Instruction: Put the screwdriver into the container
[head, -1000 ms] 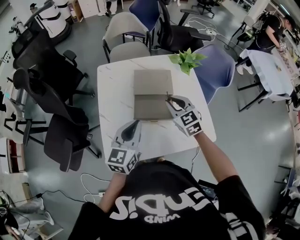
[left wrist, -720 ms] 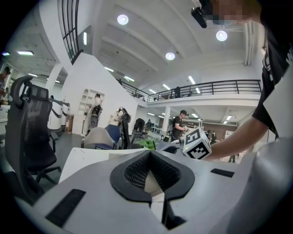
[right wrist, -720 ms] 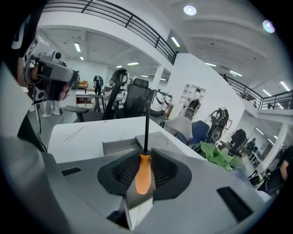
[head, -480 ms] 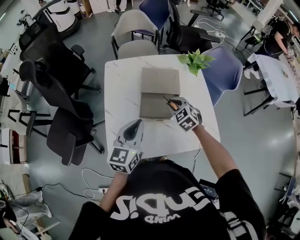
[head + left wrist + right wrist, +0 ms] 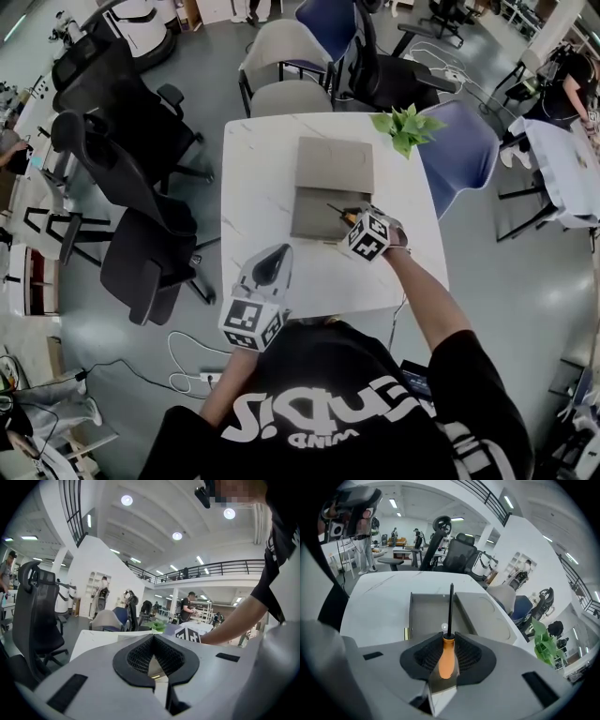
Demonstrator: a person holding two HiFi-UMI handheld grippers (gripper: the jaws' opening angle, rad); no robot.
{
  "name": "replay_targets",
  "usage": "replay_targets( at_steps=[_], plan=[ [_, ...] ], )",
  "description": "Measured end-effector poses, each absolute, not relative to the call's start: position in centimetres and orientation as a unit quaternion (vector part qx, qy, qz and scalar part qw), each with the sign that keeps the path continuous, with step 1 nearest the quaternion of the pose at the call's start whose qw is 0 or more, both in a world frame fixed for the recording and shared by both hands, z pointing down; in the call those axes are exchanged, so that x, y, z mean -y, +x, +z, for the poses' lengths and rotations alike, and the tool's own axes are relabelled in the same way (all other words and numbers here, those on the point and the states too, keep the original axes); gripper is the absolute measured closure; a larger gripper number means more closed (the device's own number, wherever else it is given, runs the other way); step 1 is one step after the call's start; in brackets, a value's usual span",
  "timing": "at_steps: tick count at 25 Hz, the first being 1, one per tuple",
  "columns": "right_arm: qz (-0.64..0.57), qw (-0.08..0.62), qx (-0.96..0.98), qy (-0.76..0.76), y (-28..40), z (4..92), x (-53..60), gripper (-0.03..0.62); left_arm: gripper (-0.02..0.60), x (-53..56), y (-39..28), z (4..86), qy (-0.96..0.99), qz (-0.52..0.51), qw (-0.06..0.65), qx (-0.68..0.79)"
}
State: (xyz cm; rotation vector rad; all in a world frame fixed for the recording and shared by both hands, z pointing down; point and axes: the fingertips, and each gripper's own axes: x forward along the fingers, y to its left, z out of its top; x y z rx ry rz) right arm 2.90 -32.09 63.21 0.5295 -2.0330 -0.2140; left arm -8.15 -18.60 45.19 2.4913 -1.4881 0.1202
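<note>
Right claw clamped on screwdriver handle, shaft pointing ahead over the open container; left claw closed empty, well back.

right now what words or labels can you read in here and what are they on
"WIND": small white print, upside down in the head view, on the black shirt.
Larger white lettering above it: too stylised to read.
Cubes on the left gripper and right gripper: marker patterns, no words.
Screwdriver, container: none.
</note>
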Motion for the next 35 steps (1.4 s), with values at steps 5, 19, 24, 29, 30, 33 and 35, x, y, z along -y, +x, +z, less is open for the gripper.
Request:
replay_targets(
  at_steps=[5,19,24,29,30,33,35],
  plan=[
    [-0.092,0.517,0.827,0.200,2.6,65.0,32.6,0.520,0.568,18.7,-8.4,45.4,0.852,0.049,0.121,0.507],
    [-0.089,0.535,0.825,0.158,0.9,68.4,33.8,0.520,0.568,20.2,-9.7,46.8,0.843,0.065,0.144,0.514],
    [-0.074,0.531,0.831,0.151,0.6,68.9,34.0,0.520,0.568,20.7,-10.0,47.1,0.840,0.069,0.151,0.517],
    [-0.062,0.531,0.832,0.148,0.5,69.0,34.4,0.519,0.568,21.4,-10.3,47.1,0.839,0.072,0.149,0.519],
    [-0.060,0.531,0.832,0.147,0.5,69.1,34.4,0.520,0.568,21.4,-10.3,47.1,0.838,0.072,0.149,0.519],
    [-0.053,0.535,0.830,0.146,0.6,69.4,34.2,0.517,0.568,21.4,-10.4,47.3,0.838,0.073,0.153,0.518],
    [-0.052,0.534,0.831,0.148,0.5,69.4,34.3,0.514,0.568,21.5,-10.4,47.5,0.838,0.074,0.156,0.518]
  ],
)
